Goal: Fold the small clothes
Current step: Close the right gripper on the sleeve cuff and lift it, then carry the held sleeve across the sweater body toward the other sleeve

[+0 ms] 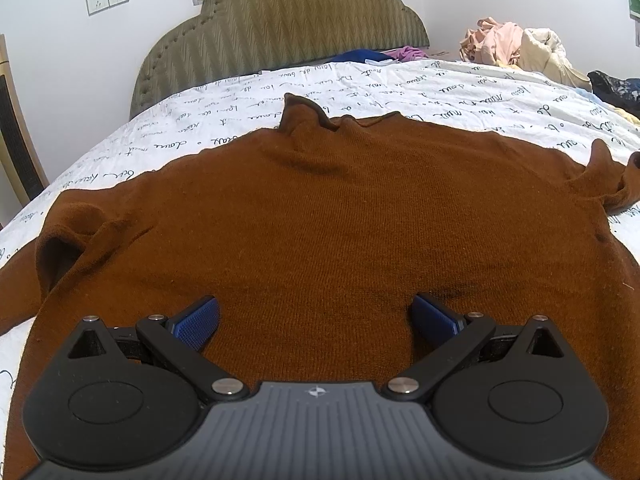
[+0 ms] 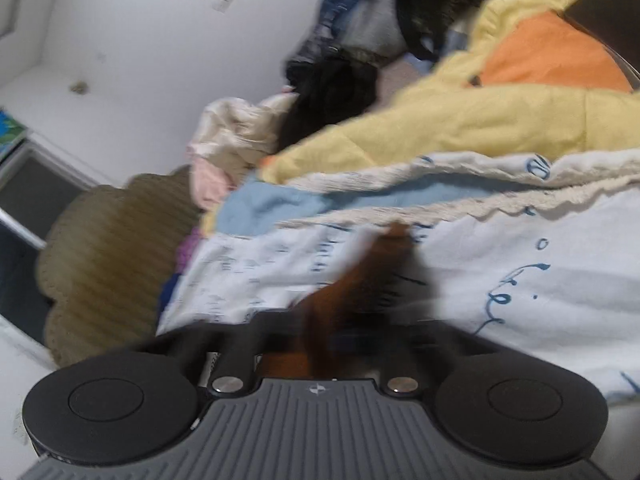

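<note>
While the brown sweater point(image 1: 340, 216) lies spread flat across the bed point(image 1: 120, 136), no fold shows in it yet, so the task reads as barely begun. Item, far left: one sleeve point(image 1: 68, 240) bunched at the shoulder and trailing off the frame edge, unsmoothed. Item, near centre: left tongs point(image 1: 316, 312), jaws standing wide apart with blue pads point(image 1: 200, 320) showing, nothing between them, poised just above the sweater's near part. Item, beyond: raised collar point(image 1: 304, 114) at the far edge, pointing toward the padded headboard point(image 1: 280, 32). Item, right: second sleeve end point(image 1: 612, 184), crumpled and lifted where something dark meets it at the frame edge. Item, right wrist view, heavily blurred: right tongs point(image 2: 340, 340), jaws drawn together on a strip of the brown knit point(image 2: 360, 280), which rises from between them over the printed sheet point(image 2: 520, 280); this is probably that same sleeve, though the blur forbids certainty. Item, background right: heap of unsorted laundry point(image 2: 500, 100), yellow, orange, black and pink pieces, well apart from the sweater. Judged outstanding: both sleeves to be brought inward, body folded over, remaining heap untouched.
</note>
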